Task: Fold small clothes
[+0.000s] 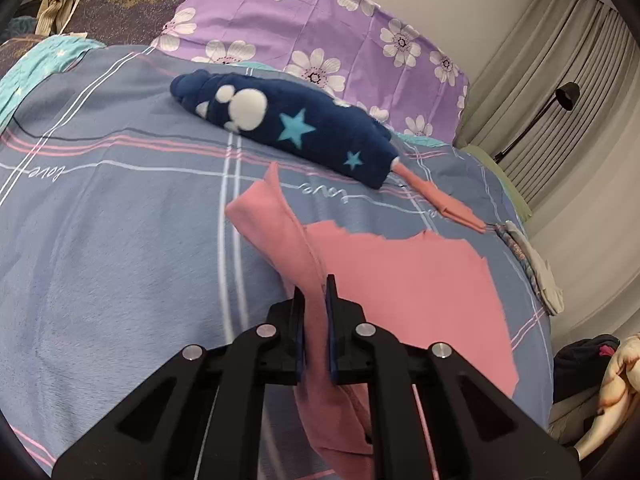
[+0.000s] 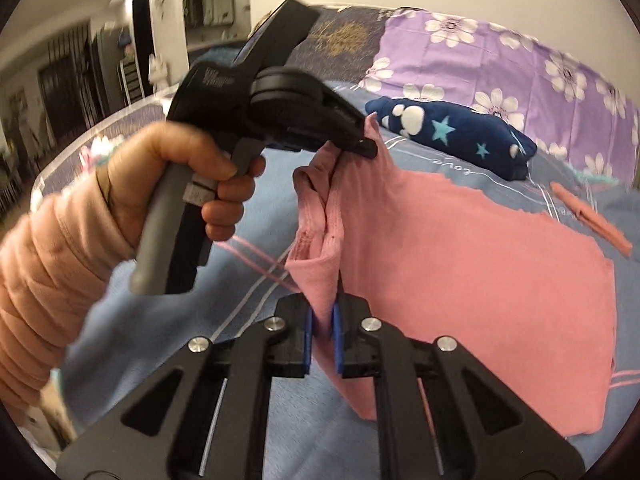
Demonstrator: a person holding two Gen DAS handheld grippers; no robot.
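A pink garment (image 1: 416,280) lies partly spread on the blue plaid bed cover (image 1: 120,240), with one edge lifted off it. My left gripper (image 1: 316,292) is shut on a bunched strip of that pink cloth, which runs between its pads and hangs down below them. In the right wrist view the pink garment (image 2: 460,264) stretches up between both tools. My right gripper (image 2: 322,312) is shut on a folded corner of it. The left gripper (image 2: 362,146), held by a hand in a peach sleeve, pinches the upper edge there.
A folded navy fleece with stars (image 1: 288,128) lies behind the pink garment, in front of a purple flowered pillow (image 1: 320,28). A thin pink strip (image 1: 444,196) and folded pale cloth (image 1: 532,264) lie near the bed's right edge. A floor lamp (image 1: 560,100) stands by the curtains.
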